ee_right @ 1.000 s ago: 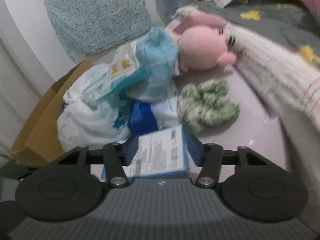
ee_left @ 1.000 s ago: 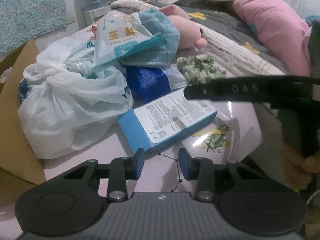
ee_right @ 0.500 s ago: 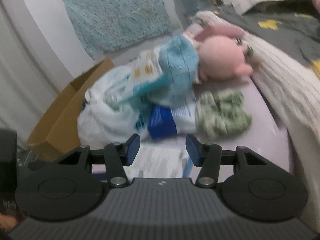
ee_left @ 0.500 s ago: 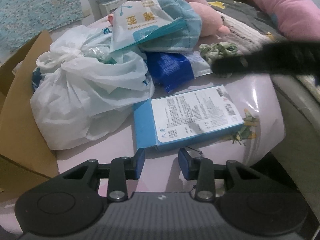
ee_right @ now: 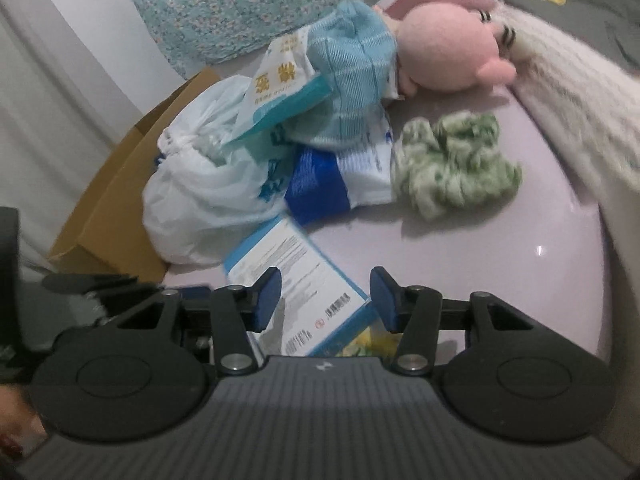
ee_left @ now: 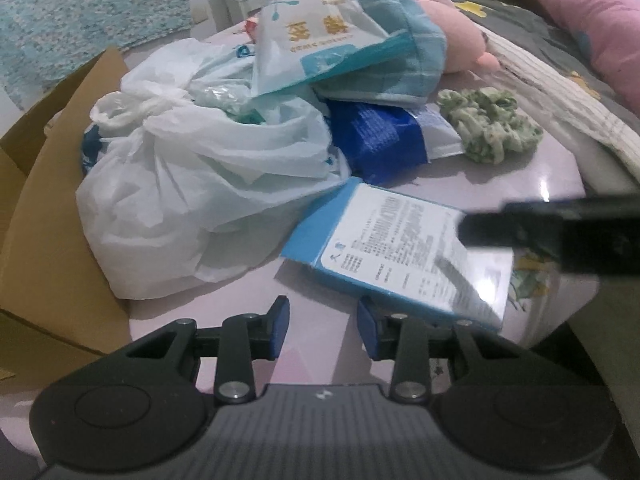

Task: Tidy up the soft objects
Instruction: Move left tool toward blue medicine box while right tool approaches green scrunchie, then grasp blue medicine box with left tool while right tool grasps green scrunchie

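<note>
In the left wrist view, the left gripper (ee_left: 323, 322) sits at the bottom centre over the pale pink table (ee_left: 552, 168), its jaws slightly spread with only bare tabletop between them. Just right of its right finger lies the blue-edged flat pack (ee_left: 394, 248), one end tipped up. A knotted white plastic bag (ee_left: 188, 200) fills the left middle against a cardboard box (ee_left: 48, 216). Behind it a printed pouch (ee_left: 316, 40) leans on a light blue cloth (ee_left: 408, 60); a dark blue packet (ee_left: 380, 140) lies below them, a green scrunchie (ee_left: 492, 128) at right of centre, and a pink plush toy (ee_left: 456, 44) at the top. The right gripper enters as a dark bar from the right edge, over the pack's far end.

In the right wrist view, the right gripper (ee_right: 326, 300) is at lower centre, jaws spread and not pressing anything; the flat pack (ee_right: 296, 284) lies beneath and between them. The scrunchie (ee_right: 456, 164) is at right of centre, the plush toy (ee_right: 448, 44) at the top.

Risks, as I judge them: the pack is smooth and partly off the surface, so a pinch near its corner could let it swing or slide off the table edge. The two grippers work close together and could collide. Snagging the loose bag would drag the whole pile.
</note>
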Motion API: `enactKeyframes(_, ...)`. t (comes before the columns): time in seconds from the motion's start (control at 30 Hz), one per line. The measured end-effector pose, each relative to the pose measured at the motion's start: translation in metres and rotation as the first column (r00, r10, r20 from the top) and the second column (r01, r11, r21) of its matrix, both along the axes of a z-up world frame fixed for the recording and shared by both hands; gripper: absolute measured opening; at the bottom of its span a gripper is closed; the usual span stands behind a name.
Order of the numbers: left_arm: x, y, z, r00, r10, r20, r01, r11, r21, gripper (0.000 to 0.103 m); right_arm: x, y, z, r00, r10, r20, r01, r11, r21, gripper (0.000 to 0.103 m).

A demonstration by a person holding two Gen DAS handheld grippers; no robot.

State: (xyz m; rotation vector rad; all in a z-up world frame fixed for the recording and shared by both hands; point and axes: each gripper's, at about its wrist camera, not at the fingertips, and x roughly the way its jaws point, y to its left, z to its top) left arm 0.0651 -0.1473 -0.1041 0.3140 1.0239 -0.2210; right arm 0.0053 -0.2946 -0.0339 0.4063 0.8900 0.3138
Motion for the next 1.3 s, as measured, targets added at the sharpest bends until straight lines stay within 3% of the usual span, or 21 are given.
enactKeyframes(0.13,-0.004,0.010,0.003,1.000,0.026,-0.006,-0.026,0.999,-0.028,0.055,-0.008,-0.003,0.000,1.000,0.002,-0.005,-0.002,1.000,0.023,0.050)
enactKeyframes(0.3,-0.016,0.026,0.016,0.999,0.003,-0.047,-0.010,0.989,-0.149,0.056,-0.002,-0.013,0.001,0.999,-0.044,0.000,0.044,0.998,0.046,0.050)
enactKeyframes(0.47,-0.019,0.030,0.015,0.988,-0.083,-0.133,0.039,0.952,-0.302,0.062,-0.001,-0.011,-0.009,0.998,-0.036,-0.057,0.042,0.992,0.118,0.045)
enactKeyframes(0.67,-0.017,0.021,0.007,0.985,-0.096,-0.147,0.049,0.954,-0.296,0.065,-0.012,-0.011,-0.025,0.991,-0.003,-0.131,0.043,0.953,0.300,0.042)
enactKeyframes(0.77,-0.016,0.017,0.008,0.987,-0.090,-0.132,0.049,0.958,-0.282,0.074,-0.014,-0.013,-0.033,0.986,0.045,-0.161,0.030,0.900,0.435,0.042)
enactKeyframes(0.83,-0.016,0.022,0.009,0.988,-0.089,-0.124,0.053,0.961,-0.273,0.080,-0.014,-0.018,-0.032,0.987,0.028,-0.159,0.049,0.889,0.455,0.042)
enactKeyframes(1.0,-0.010,0.013,0.012,0.990,-0.075,-0.117,0.047,0.974,-0.224,0.086,-0.013,-0.033,0.006,0.990,-0.138,-0.011,0.136,0.956,0.259,0.046)
enactKeyframes(1.03,-0.009,0.009,0.013,0.991,-0.078,-0.109,0.054,0.978,-0.203,0.089,-0.010,-0.034,0.014,0.987,-0.157,0.022,0.149,0.968,0.200,0.057)
enactKeyframes(1.1,-0.007,0.001,0.013,0.994,-0.069,-0.087,0.056,0.987,-0.149,0.091,-0.002,-0.030,0.029,0.979,-0.177,0.103,0.173,0.984,0.046,0.091)
enactKeyframes(1.2,-0.006,-0.010,0.013,0.995,-0.082,-0.062,0.076,0.993,-0.095,0.091,0.018,-0.017,0.036,0.973,-0.140,0.184,0.175,0.966,-0.190,0.094)
enactKeyframes(1.3,-0.003,-0.015,0.009,0.995,-0.078,-0.069,0.073,0.994,-0.076,0.091,0.041,-0.011,0.024,0.980,-0.099,0.174,0.149,0.943,-0.298,0.093)
